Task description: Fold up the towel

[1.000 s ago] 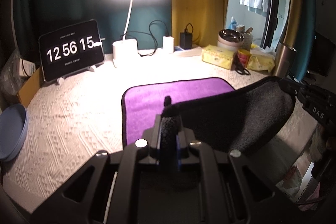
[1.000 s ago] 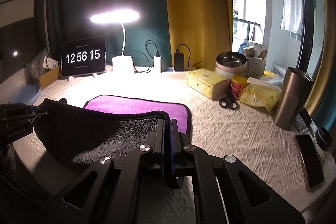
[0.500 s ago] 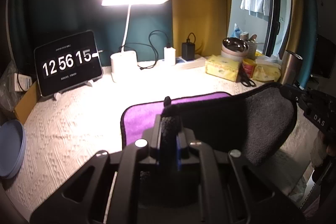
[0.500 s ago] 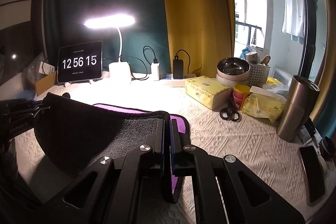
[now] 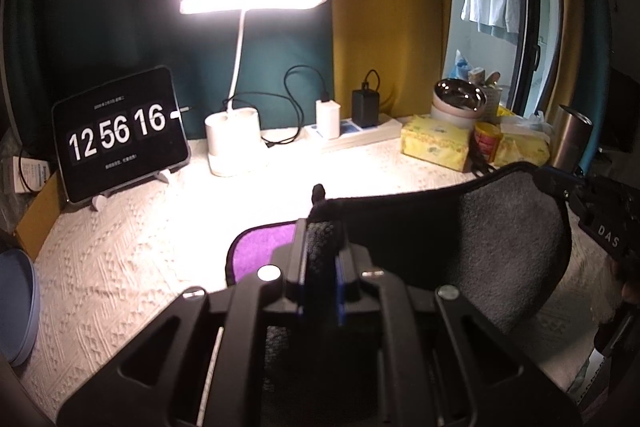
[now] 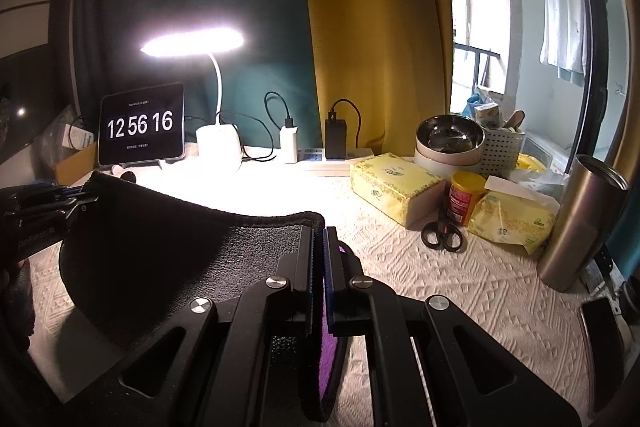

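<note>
1. Spread over most of the view: a table (image 6: 460, 267) under a white textured cloth, lit by a desk lamp (image 5: 232, 143) at the back.
2. Lifted above the near half of that table: the towel (image 5: 460, 247), grey-black side facing the cameras, purple side (image 5: 260, 247) showing only where the far part lies flat on the cloth.
3. Hung in a sagging arc between two raised corners, near edge up in the air, far edge down on the table.
4. Pinching the towel's left corner: the left gripper (image 5: 322, 259), pressed together on the cloth, a small tab poking out above the jaws.
5. Pinching the right corner: the right gripper (image 6: 318, 267), likewise clamped on the fabric, purple showing below its jaws.
6. Judged step: first fold in progress, near edge raised and ready for carrying over toward the far edge.
7. Called for next, by that reading: both corners forward together at level height, laid onto the far corners, edges lined up before any release.
8. Worth minding: scissors (image 6: 442, 237) and tissue box (image 6: 396, 187) near the right side of the landing area.
</note>
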`<state>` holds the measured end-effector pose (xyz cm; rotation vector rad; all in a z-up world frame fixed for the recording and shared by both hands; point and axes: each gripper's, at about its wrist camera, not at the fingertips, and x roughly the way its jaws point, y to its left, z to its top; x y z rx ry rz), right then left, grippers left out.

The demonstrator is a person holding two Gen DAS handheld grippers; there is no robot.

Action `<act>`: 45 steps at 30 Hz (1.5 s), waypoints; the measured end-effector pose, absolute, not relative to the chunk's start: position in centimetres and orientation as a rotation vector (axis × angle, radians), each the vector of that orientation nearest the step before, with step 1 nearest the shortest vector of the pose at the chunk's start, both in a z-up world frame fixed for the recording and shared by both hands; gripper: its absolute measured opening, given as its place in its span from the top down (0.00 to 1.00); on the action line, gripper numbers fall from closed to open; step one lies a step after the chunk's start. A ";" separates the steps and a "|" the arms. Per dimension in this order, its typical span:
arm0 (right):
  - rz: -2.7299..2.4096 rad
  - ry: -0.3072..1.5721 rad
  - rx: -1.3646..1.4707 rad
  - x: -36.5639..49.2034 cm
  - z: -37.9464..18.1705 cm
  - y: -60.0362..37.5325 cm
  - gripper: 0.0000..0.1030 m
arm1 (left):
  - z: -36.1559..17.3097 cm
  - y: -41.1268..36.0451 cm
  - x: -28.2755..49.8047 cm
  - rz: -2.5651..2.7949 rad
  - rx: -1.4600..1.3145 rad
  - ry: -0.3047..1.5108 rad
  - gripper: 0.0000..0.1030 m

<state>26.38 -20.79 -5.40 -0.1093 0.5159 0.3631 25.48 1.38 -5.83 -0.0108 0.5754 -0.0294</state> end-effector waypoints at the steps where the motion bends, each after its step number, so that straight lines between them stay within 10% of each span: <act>1: 0.363 0.516 -0.109 26.6 -5.5 -20.7 0.95 | -5.9 1.5 25.7 -0.028 -0.012 0.576 0.90; 45: 0.261 0.741 -0.089 37.9 -12.3 -19.1 0.95 | -13.9 4.7 37.2 0.026 -0.087 0.819 0.77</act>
